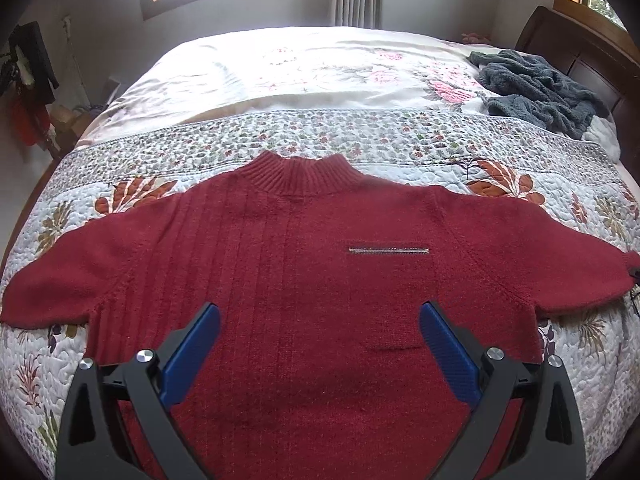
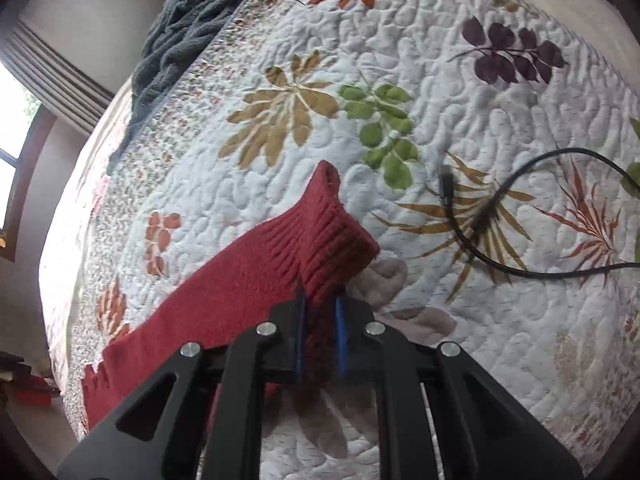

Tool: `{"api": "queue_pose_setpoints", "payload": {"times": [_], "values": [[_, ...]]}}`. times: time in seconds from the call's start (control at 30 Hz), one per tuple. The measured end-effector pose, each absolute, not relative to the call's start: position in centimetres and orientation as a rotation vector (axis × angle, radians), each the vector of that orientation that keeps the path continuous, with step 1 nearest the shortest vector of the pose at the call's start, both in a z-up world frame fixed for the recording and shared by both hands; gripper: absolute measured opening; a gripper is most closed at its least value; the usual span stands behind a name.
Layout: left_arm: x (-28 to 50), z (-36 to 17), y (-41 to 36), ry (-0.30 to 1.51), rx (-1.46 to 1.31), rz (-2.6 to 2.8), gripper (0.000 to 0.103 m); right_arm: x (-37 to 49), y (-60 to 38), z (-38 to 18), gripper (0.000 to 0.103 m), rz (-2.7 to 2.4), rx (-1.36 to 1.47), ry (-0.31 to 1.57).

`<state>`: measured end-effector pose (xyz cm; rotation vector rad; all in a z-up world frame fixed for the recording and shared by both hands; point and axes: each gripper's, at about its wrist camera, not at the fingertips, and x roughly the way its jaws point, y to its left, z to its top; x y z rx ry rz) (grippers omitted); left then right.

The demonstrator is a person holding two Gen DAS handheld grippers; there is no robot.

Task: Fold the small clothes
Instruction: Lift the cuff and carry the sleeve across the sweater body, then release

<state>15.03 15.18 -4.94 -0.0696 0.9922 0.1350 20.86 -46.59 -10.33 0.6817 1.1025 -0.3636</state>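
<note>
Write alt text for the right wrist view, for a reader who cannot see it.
The right gripper is shut on the ribbed cuff of a red sweater, whose sleeve runs back to the lower left across a white leaf-patterned quilt. A black cable lies loose on the quilt to the right, and a grey fleece garment is bunched at the upper left.

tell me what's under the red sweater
The red sweater lies spread on the leaf-print quilt, which shows all around it. Whatever sits directly beneath it is covered.
</note>
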Motion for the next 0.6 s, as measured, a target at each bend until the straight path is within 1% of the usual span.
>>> {"api": "queue_pose_setpoints", "payload": {"times": [0.1, 0.2, 0.27, 0.4, 0.5, 0.6], "values": [[14.9, -5.7, 16.1, 1.012, -0.090, 0.153, 0.099, 21.3, -46.2, -12.7, 0.010, -0.379, 0.671, 1.147], [14.8, -5.9, 16.8, 1.018, -0.092, 0.166, 0.099, 21.2, -45.6, -12.8, 0.010, -0.406, 0.640, 1.140], [14.7, -6.0, 17.4, 1.019, -0.094, 0.172, 0.099, 21.6, -44.6, -11.8, 0.010, -0.423, 0.587, 1.123], [14.4, -6.0, 18.7, 1.017, -0.107, 0.182, 0.099, 22.4, -40.6, -8.1, 0.010, -0.361, 0.459, 1.051], [14.2, -6.1, 19.6, 1.020, -0.125, 0.189, 0.099, 23.5, -35.1, -5.4, 0.010, -0.263, 0.316, 1.029], [14.0, -6.3, 20.5, 1.025, -0.142, 0.195, 0.099, 24.1, -29.6, -3.9, 0.010, -0.163, 0.205, 1.025]]}}
